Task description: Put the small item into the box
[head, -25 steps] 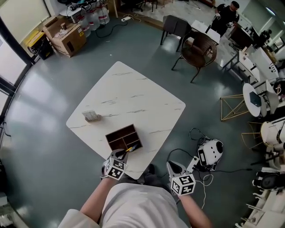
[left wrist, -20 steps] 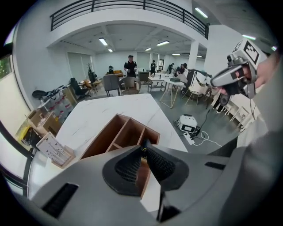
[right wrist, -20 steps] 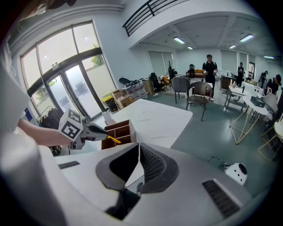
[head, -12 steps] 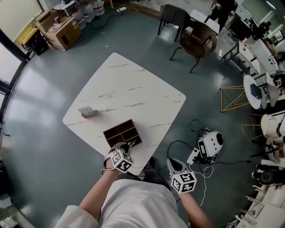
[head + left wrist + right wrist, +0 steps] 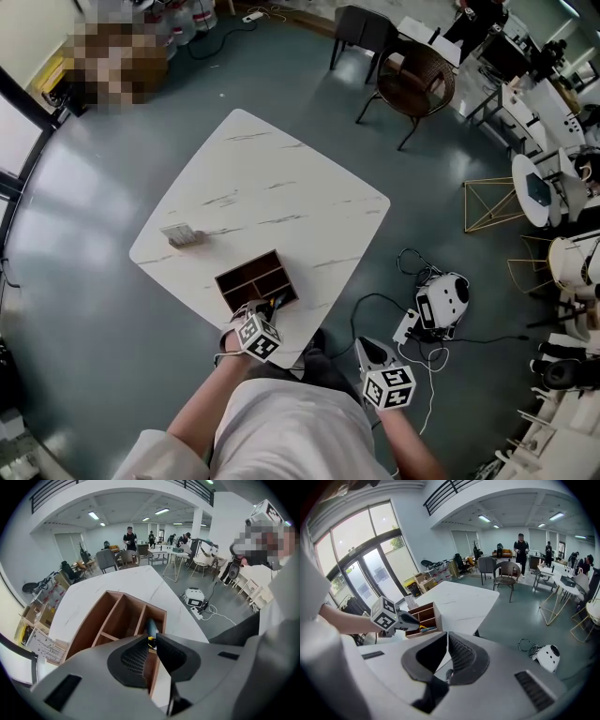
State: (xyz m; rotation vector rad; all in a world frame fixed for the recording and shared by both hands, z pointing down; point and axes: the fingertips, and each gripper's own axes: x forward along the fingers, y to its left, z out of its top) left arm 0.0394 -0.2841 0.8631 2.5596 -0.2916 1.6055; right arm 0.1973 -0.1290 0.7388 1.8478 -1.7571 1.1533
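A brown wooden box with several compartments stands near the close edge of the white marble table. My left gripper is at the box's near right corner, shut on the small item, a blue and yellow stick. In the left gripper view the small item pokes out past the jaws over the box's right compartment. My right gripper hangs off the table to the right, shut and empty. The right gripper view has the box and the small item at left.
A small white card stand sits at the table's left side. On the floor to the right lie a white device with cables and a gold wire frame. Chairs stand beyond the table's far corner.
My left gripper has tilted and edged forward with the small item, closer over the box's near right corner. The right gripper has hardly moved.
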